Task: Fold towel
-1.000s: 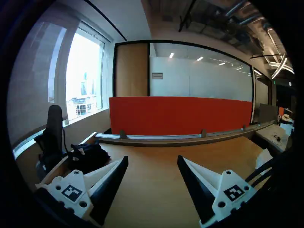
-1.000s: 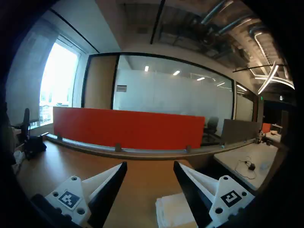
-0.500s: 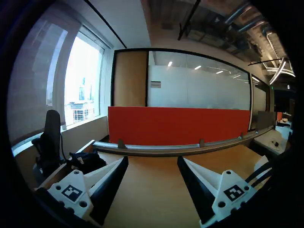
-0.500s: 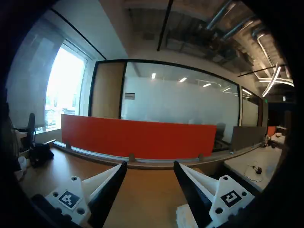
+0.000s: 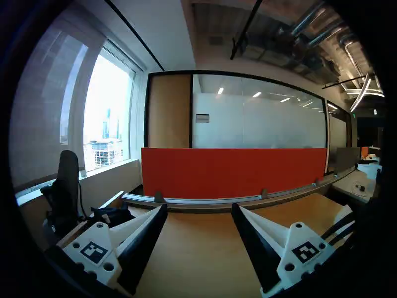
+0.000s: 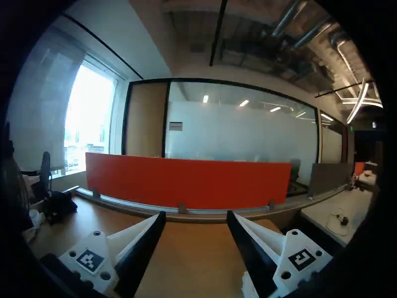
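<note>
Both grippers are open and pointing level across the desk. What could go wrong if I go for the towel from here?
The white cloth towel is a mere sliver at the bottom edge of the right gripper view, beside the right gripper's finger; grabbing from this tilt would likely be blind and could miss it.
The black bag lies on the wooden desk just beyond the left gripper; a wide swing might snag it.

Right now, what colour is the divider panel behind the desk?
Solid orange-red. The divider panel shows best in the left gripper view.
</note>
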`<state>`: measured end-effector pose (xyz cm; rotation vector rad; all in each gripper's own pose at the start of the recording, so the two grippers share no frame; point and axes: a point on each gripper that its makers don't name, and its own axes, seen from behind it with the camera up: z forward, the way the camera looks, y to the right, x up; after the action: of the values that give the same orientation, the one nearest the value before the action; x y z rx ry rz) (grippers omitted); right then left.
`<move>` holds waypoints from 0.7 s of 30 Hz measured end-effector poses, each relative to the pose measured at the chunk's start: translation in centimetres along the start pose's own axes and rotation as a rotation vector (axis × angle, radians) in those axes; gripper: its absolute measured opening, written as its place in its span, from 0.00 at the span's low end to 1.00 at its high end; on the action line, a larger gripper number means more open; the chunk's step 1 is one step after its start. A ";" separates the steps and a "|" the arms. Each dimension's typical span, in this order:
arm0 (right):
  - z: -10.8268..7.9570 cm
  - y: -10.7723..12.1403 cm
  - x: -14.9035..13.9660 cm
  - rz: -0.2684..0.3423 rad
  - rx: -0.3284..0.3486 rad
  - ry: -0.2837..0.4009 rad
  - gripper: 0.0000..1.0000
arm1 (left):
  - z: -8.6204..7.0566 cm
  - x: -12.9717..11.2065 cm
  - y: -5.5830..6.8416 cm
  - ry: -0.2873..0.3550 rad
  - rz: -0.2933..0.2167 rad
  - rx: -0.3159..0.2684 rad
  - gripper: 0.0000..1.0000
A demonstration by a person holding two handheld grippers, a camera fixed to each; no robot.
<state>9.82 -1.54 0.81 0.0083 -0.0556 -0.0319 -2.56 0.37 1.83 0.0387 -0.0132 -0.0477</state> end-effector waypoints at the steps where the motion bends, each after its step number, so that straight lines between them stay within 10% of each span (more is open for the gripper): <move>1: 0.0 -0.1 0.1 -0.001 0.001 0.001 0.94 | 0.0 0.1 0.0 0.002 -0.003 -0.001 0.96; 21: -0.2 -0.6 -0.1 0.009 0.010 -0.001 0.94 | -0.5 0.5 1.3 0.018 -0.021 -0.031 0.96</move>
<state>9.71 -2.14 0.55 0.0179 -0.0568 -0.0227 -1.98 1.71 1.39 0.0081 0.0059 -0.0688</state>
